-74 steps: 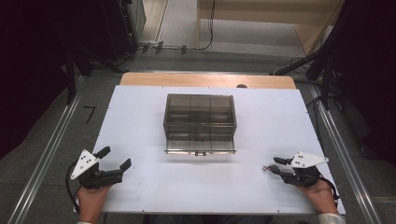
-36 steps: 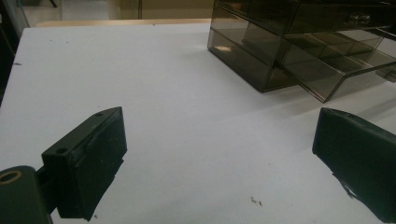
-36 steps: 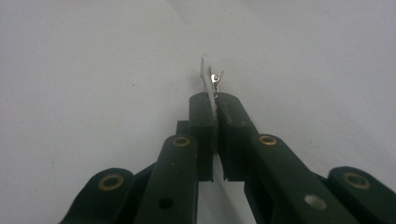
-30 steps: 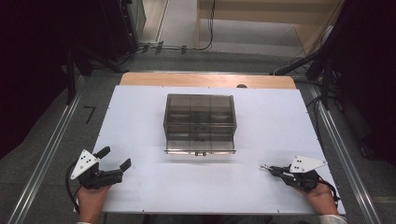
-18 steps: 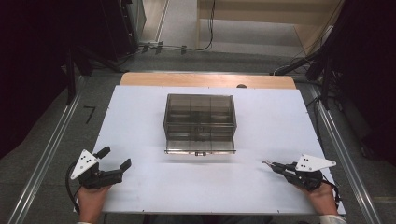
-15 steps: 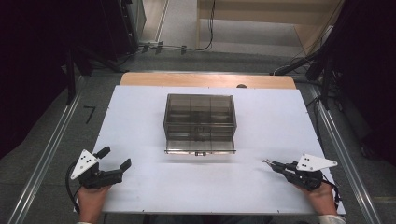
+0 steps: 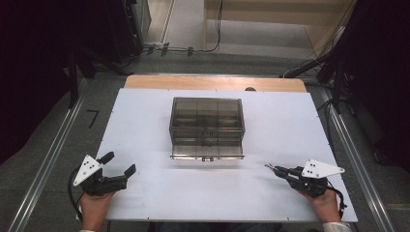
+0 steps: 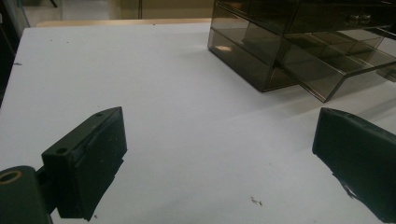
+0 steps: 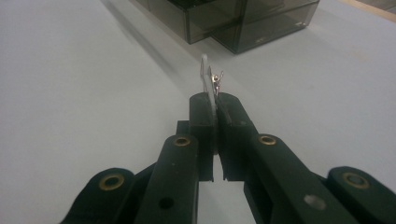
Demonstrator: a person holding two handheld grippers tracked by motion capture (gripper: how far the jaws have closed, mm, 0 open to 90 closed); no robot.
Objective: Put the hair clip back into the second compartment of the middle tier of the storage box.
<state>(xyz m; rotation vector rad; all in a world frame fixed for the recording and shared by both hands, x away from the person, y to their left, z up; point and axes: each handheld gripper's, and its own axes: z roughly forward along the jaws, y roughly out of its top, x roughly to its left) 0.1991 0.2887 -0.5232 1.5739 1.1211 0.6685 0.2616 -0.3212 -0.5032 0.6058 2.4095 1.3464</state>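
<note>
Surface: White table top (image 7: 159,121) with a wooden edge at its far side; dark floor, cables and metal rails lie around it.
Right gripper: My right gripper (image 9: 211,95) has its jaws pressed together on a small white card (image 9: 204,77). In the high view it lies low over the table near the right front corner (image 7: 270,167), and it points toward the middle.
Held thing: The card is thin, pale and stands on its edge between the pads. A tiny silver metal piece (image 9: 217,78) sits on its right face, with a hook or pin shape; it is too small for me to name it surely. I can read no writing on the card.
Left gripper: My left gripper (image 7: 118,164) rests near the left front corner, jaws spread wide, with nothing between them. In the left gripper view I see bare table between the two black pads (image 8: 100,154).
Drawer box: A smoky transparent drawer box (image 7: 207,121) stands in the middle of the table, well apart from both grippers. Its lowest drawer (image 7: 207,151) is pulled out toward me and has dividers inside.
Writing: I see no brand or label that I can read.
</note>
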